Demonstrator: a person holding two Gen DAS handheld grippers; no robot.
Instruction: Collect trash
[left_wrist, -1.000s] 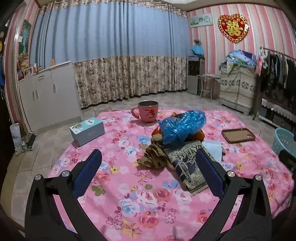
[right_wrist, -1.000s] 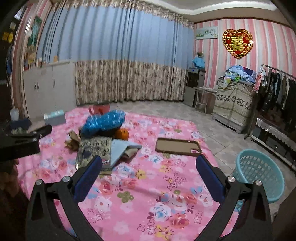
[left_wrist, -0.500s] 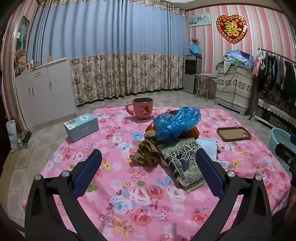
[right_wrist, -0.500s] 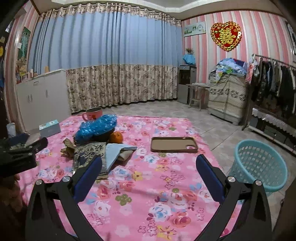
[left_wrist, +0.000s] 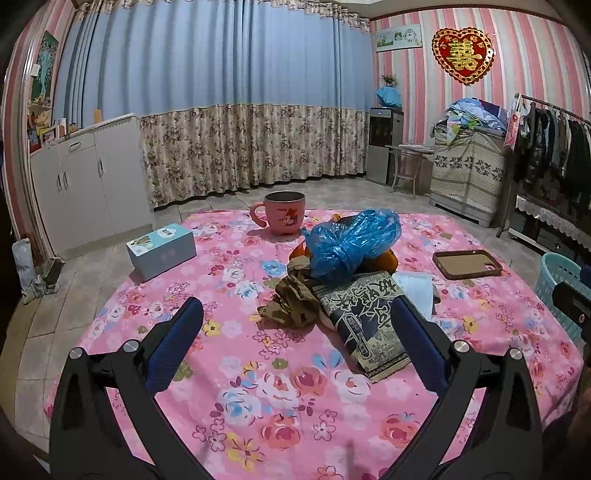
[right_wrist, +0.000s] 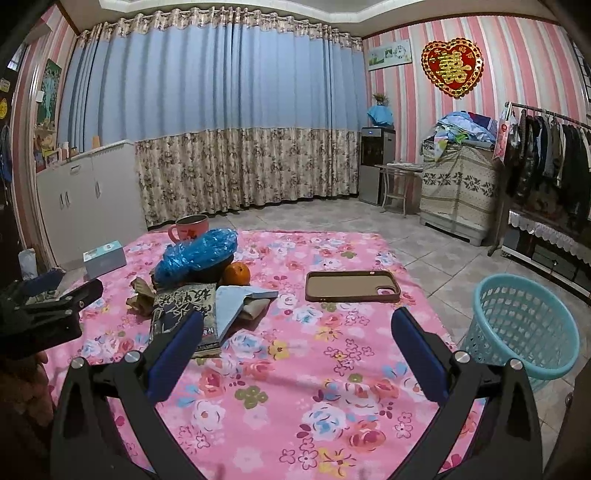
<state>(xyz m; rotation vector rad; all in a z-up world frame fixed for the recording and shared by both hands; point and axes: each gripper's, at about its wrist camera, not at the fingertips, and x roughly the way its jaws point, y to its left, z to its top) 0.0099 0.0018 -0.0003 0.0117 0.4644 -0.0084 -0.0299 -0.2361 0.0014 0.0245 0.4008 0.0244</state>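
A heap of trash lies mid-table: a crumpled blue plastic bag (left_wrist: 354, 243) (right_wrist: 197, 253), a brown crumpled wrapper (left_wrist: 293, 302) (right_wrist: 140, 295), a dark printed packet (left_wrist: 367, 325) (right_wrist: 183, 310) and pale folded paper (left_wrist: 415, 288) (right_wrist: 236, 299). An orange (right_wrist: 236, 274) sits beside the bag. The light-blue mesh basket (right_wrist: 521, 325) (left_wrist: 559, 273) stands on the floor off the table's right side. My left gripper (left_wrist: 295, 343) hovers open over the near table, short of the heap. My right gripper (right_wrist: 295, 345) is open above bare cloth, with nothing between its fingers.
A pink floral cloth (left_wrist: 258, 369) (right_wrist: 295, 387) covers the table. A pink mug (left_wrist: 282, 216) stands at the back, a light-blue box (left_wrist: 160, 249) at the left, a brown phone case (left_wrist: 467, 264) (right_wrist: 352, 286) at the right. Cabinets, curtains and a clothes rack ring the room.
Both grippers have drawn back and tilted up a little, so the heap and basket sit slightly farther off. Both stay open; nothing on the table has moved.
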